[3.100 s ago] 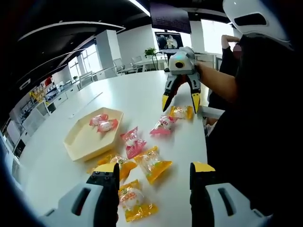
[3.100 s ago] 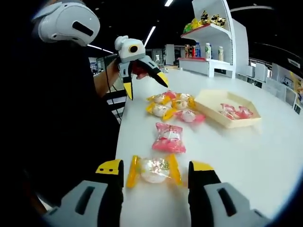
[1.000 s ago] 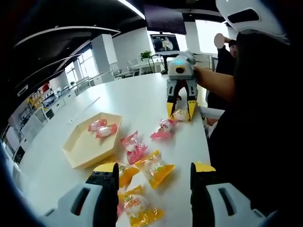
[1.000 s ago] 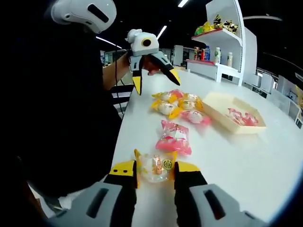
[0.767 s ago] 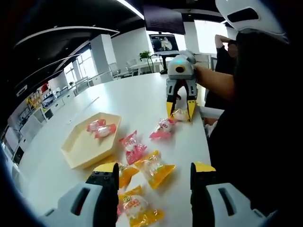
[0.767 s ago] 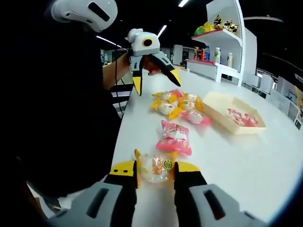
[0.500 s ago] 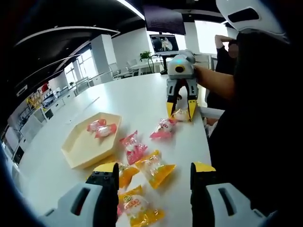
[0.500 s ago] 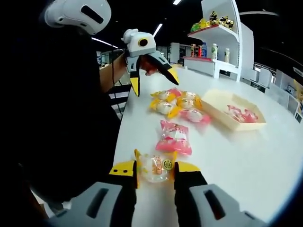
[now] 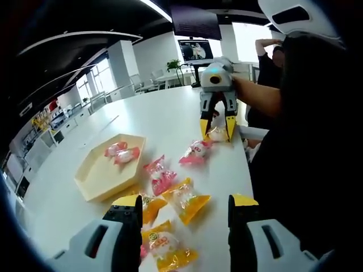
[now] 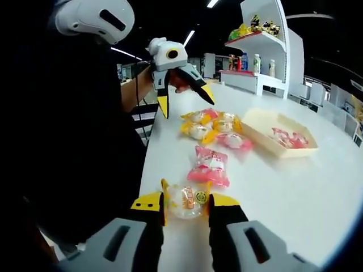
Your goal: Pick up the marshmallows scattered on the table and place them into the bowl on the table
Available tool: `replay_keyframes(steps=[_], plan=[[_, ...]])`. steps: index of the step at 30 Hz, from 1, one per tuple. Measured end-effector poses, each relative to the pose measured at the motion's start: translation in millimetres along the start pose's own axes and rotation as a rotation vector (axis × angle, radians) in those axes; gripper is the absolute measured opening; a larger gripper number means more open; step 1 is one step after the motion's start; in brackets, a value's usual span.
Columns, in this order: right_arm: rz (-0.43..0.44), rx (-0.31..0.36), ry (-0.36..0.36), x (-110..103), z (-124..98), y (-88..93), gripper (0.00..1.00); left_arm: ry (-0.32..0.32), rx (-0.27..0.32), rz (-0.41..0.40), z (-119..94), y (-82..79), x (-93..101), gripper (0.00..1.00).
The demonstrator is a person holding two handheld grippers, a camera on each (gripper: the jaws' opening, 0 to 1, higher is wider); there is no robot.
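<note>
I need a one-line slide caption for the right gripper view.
Right hand-held gripper closed on a yellow-wrapped marshmallow; cream bowl beyond.

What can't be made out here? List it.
- Yellow-wrapped marshmallow, right gripper view: the fingers cover both ends.
- Nearest yellow packet, left gripper view: the left gripper's finger covers its near side.
- Wrapper print: too small.
- Pink marshmallows in the bowl: count unclear, too small and overlapping.

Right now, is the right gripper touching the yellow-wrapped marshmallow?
Touching. In the right gripper view, both jaws of the right gripper press the sides of the yellow-wrapped marshmallow, with no gap showing.
</note>
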State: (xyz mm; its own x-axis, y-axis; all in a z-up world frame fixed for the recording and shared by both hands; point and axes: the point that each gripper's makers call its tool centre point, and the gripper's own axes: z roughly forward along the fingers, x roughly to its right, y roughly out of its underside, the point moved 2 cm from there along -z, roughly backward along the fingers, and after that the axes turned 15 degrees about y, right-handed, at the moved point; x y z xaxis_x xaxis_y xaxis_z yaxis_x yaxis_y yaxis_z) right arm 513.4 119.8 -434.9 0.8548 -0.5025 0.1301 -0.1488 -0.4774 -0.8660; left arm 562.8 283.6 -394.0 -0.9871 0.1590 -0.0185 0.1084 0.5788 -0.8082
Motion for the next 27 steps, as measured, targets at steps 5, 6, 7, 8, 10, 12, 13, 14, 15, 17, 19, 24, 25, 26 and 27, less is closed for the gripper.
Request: replay_keyframes(steps=[5,6,7,8,10,12,13,14,15,17,19,24,25,26,27], plan=[[0.014,0.008,0.051,14,-8,-0.7,0.3,-0.002,0.0,-0.005,0,1.1,-2.2,0.61],[0.016,0.011,0.058,16,-9,-1.2,0.3,-0.002,0.0,-0.005,0,1.4,-2.5,0.61],[0.014,0.012,0.064,18,-10,-1.5,0.3,-0.002,0.0,-0.005,0,1.4,-2.4,0.61],[0.014,0.014,0.067,18,-10,-1.9,0.3,-0.001,0.0,-0.005,0,1.4,-2.4,0.61],[0.019,0.013,0.068,19,-8,-3.0,0.3,0.001,0.001,-0.005,0,1.1,-2.2,0.61],[0.012,0.011,0.065,18,-7,-3.0,0.3,0.002,0.001,-0.003,1,0.9,-2.1,0.61],[0.012,0.012,0.064,18,-7,-3.3,0.3,0.002,0.0,-0.004,1,1.0,-2.2,0.61],[0.011,0.012,0.065,18,-7,-3.5,0.3,0.002,0.0,-0.004,1,1.0,-2.3,0.61],[0.01,0.013,0.068,19,-7,-3.7,0.3,0.001,-0.001,-0.003,1,1.0,-2.3,0.61],[0.01,0.015,0.076,21,-7,-4.1,0.3,0.001,-0.003,-0.004,0,1.4,-2.3,0.61],[0.011,0.019,0.09,24,-8,-5.1,0.3,-0.001,-0.006,-0.005,-1,2.2,-2.4,0.61],[0.022,0.035,0.122,32,-9,-8.3,0.3,0.0,-0.006,-0.002,-1,1.0,-2.1,0.61],[0.025,0.039,0.131,34,-9,-9.1,0.3,0.001,-0.005,0.0,0,0.4,-1.9,0.61],[0.02,0.042,0.14,35,-9,-9.6,0.3,0.003,-0.007,0.002,0,0.2,-1.6,0.61],[0.018,0.045,0.146,36,-9,-10.3,0.3,0.005,-0.007,0.004,0,0.1,-1.2,0.61]])
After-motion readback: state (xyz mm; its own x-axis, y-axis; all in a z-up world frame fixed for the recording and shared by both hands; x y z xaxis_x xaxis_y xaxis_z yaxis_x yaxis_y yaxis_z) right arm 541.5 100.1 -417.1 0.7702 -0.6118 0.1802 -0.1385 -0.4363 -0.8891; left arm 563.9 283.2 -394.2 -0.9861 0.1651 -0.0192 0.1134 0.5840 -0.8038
